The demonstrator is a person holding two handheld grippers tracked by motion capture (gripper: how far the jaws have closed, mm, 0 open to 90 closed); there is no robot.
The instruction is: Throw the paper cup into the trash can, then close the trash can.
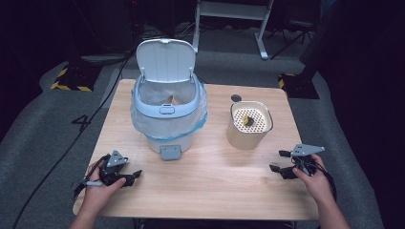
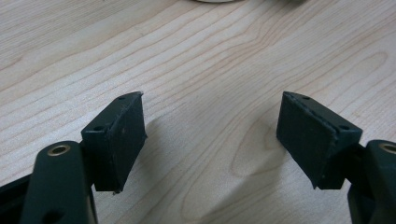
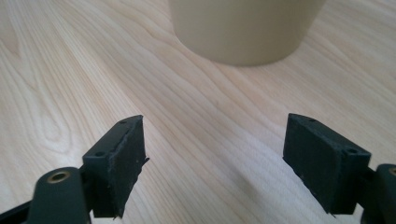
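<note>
Bin (image 1: 166, 125) left of strainer cup (image 1: 249, 126) on table (image 1: 210, 176).

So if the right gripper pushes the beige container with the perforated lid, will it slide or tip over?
The beige container with the perforated lid would probably slide, not tip: it looks squat, with a broad base on the smooth wooden table. A push near its top rim seems riskier, since its walls taper downward. It is likely light and stiff, judging by its thin plastic look.

A: The beige container (image 3: 246, 29) in the right gripper view?
B: Cut off at the top edge; rim unseen.
A: And the yellowish thing (image 1: 248, 119) on its perforated top?
B: Too small to tell.
</note>
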